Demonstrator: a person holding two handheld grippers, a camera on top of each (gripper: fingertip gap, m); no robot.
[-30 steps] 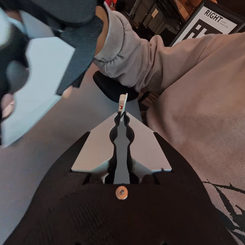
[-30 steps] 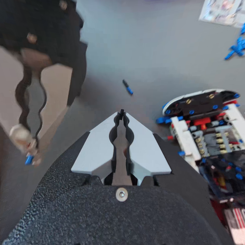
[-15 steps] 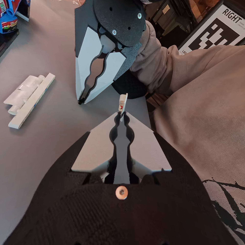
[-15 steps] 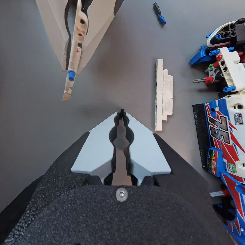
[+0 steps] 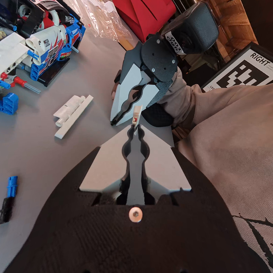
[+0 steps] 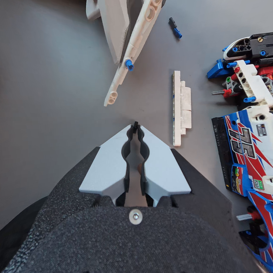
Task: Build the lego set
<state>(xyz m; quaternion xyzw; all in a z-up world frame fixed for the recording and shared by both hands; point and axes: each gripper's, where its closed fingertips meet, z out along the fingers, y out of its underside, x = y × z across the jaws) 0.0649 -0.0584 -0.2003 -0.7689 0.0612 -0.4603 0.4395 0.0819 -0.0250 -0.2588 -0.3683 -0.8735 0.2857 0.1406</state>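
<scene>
My left gripper [image 5: 135, 125] is shut on a long white panel piece [image 5: 137, 114], held edge-on at its tips. In the right wrist view this panel [image 6: 130, 59] hangs over the grey table from the left gripper's fingers [image 6: 113, 32], with a blue pin [image 6: 129, 65] in its side. My right gripper [image 6: 135, 126] is shut on a small black pin [image 6: 135, 128], a short way from the panel's free end. In the left wrist view the right gripper [image 5: 113, 123] points down, just left of the panel.
A white beam assembly [image 6: 179, 107] lies on the table right of the grippers. The part-built red, white and blue race car [image 6: 251, 140] fills the right side. A black-and-blue pin [image 6: 175, 29] lies farther off. A sleeve [image 5: 221, 133] is to the right in the left wrist view. The grippers' ends are close to 7 cm from one another.
The two grippers have come closer together. The right gripper with its black pin now sits just beside the white panel's end; both stay shut on their pieces.
</scene>
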